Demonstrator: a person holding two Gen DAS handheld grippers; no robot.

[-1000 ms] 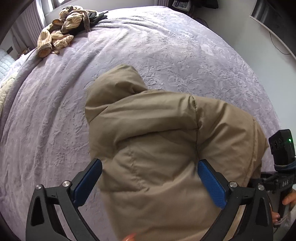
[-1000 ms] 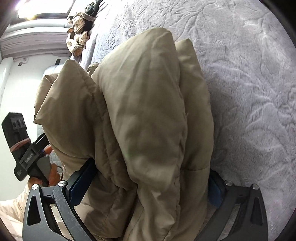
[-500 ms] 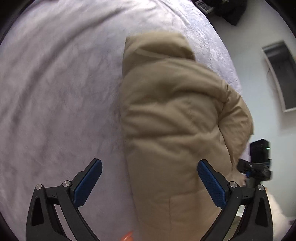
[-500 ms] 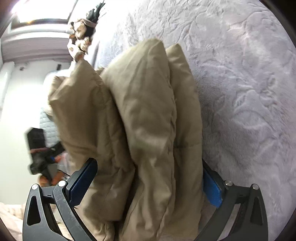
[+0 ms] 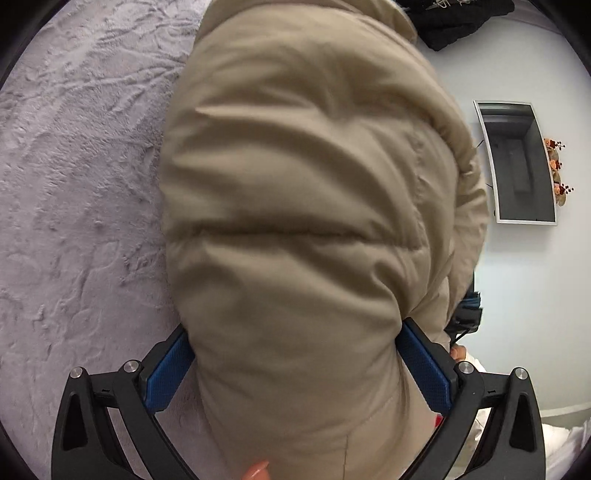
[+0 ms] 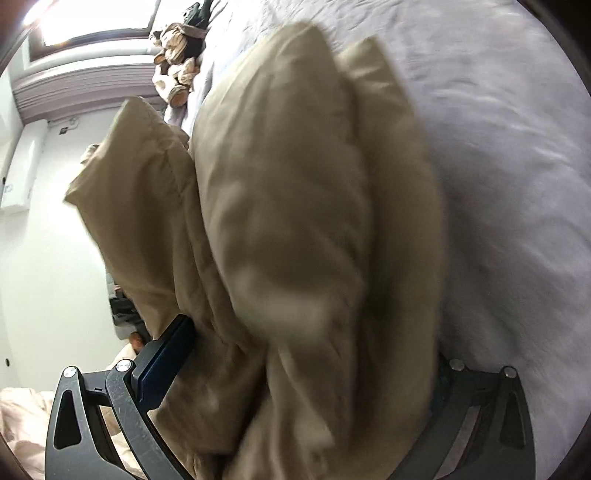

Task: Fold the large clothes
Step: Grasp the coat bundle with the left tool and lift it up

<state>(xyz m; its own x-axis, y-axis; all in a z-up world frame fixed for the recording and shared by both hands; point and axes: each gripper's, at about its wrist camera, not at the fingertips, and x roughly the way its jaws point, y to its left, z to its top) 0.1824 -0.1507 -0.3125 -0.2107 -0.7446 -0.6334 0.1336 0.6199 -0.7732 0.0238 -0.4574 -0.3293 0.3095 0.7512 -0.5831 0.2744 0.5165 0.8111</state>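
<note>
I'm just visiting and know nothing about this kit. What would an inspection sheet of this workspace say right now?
Surface: bed under a pale lilac textured cover.
Job's things: tan puffer jacket, bunched in thick folds and held by both grippers.
Clutter: beige-and-dark bundle at the bed's far end; black items beyond the jacket.
Grippers: left gripper and right gripper each have jacket padding filling the jaws; the right view is blurred.
Cables: nothing seen.
Surroundings: white walls, wall-mounted screen, bright window.
</note>
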